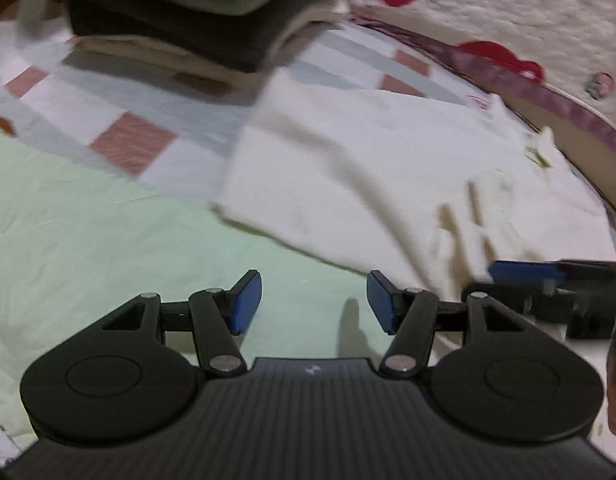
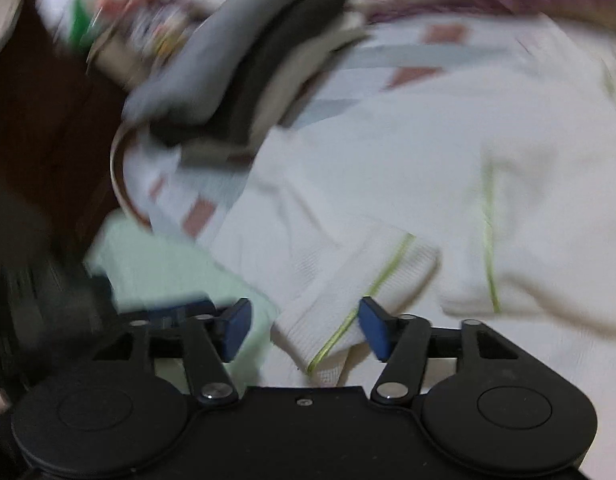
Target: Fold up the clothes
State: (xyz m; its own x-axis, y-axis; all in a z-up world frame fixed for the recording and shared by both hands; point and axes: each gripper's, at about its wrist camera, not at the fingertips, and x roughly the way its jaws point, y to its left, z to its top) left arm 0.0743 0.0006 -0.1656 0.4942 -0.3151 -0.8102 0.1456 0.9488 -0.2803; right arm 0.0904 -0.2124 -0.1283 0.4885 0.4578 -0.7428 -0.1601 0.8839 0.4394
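both claws spread: left claw (image 1: 313, 306) over smooth sheet, right claw (image 2: 306, 330) straddling ribbed cuff (image 2: 347, 300).

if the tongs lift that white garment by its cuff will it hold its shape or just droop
Probably droop: the white garment lies in soft creases, so it looks floppy. Its ribbed cuff with the green stripe looks thicker, likely an easier pinch. It seems light and may drag across the pale green sheet.

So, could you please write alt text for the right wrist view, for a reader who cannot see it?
The right gripper hangs open over the ribbed, green-striped cuff of a white garment spread on a bed, with nothing pinched between its blue pads. Behind, blurred by motion, a stack of folded clothes sits on a checked sheet.
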